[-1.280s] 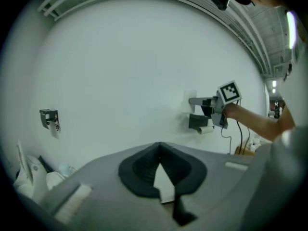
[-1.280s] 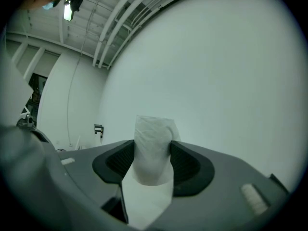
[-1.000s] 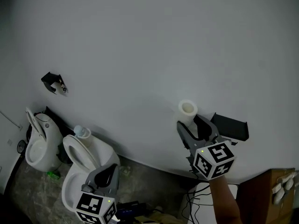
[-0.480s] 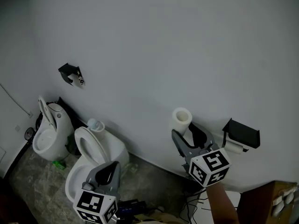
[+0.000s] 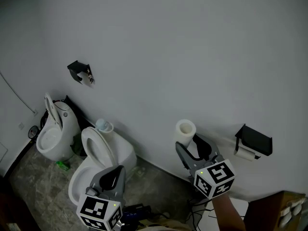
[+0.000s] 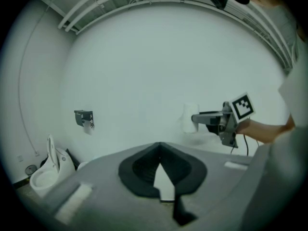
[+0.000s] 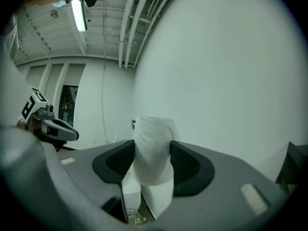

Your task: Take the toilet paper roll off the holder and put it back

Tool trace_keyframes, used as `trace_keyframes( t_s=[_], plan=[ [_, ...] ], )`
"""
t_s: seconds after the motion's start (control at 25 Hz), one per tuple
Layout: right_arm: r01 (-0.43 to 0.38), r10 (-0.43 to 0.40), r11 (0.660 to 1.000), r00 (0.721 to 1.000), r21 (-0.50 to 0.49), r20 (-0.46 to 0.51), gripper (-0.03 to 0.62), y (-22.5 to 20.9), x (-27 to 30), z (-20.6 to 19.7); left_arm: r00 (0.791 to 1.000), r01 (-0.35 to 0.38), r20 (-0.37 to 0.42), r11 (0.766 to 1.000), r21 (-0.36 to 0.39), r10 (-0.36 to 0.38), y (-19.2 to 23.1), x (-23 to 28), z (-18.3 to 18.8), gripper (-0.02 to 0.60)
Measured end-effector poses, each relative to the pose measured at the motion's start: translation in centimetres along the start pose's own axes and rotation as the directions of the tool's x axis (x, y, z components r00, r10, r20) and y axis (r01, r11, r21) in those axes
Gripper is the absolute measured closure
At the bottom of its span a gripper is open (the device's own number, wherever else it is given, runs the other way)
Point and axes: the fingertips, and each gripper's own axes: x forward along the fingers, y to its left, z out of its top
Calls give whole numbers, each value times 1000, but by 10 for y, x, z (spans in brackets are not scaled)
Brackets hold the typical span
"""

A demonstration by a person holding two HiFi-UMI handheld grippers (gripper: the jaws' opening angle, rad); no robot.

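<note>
Right now the right tongs (image 7: 153, 163) pinch the roll (image 7: 153, 148) across its sides, one dark pad on each flank. The left tongs (image 6: 160, 150) are pressed together with nothing between them, held low and idle.

Roll: off the holder (image 5: 253, 141), in the air close to the wall (image 5: 192, 47), to the left of the holder and apart from it.

Handling, as judged:
- Light and soft; the paper gives under the pads.
- Squeezing harder would likely crush the core out of round and make it harder to thread back on.
- The mid-body side grip looks right; it leaves the core hole free.
- A loose tail of paper may hang below the roll and could snag.

Views:
- Right gripper view: the only one showing pad contact and the wrinkled outer wrap. The holder is just a dark edge at far right.
- Head view: shows the open core end facing up and the holder's place right of the tongs; a pale bar or stub sits under the holder's black cover, and I cannot tell which. Toilet (image 5: 98, 153) below left.
- Left gripper view: the right tongs side-on, the roll at their tip near the wall, and a second wall bracket (image 6: 84, 117) far left.
</note>
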Motion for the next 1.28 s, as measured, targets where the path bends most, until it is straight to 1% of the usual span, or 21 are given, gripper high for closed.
trace_keyframes(
  t_s=[0.24,0.48,0.68,0.8,0.96,1.28],
  plan=[
    [-1,1,1000,1000,-4,-15,358,2,1,-2,999,32,-30,999,-32,-33,-6,8,2,584],
    [22,-22,1000,1000,-9,-6,358,-4,-5,2,998,54,-10,999,-2,-54,-8,16,-1,584],
    [55,-55,998,998,-20,14,356,-18,-11,11,997,80,-19,997,-3,-80,-16,24,1,584],
    [83,-82,996,996,-29,28,356,-29,-18,17,994,104,-37,995,-11,-104,-24,30,2,584],
    [138,-136,989,990,-44,45,358,-50,-29,26,989,145,-36,989,-2,-145,-35,42,5,584],
    [257,-251,963,965,-81,73,358,-95,-65,39,972,234,-36,972,23,-233,-70,68,8,584]
  ],
)
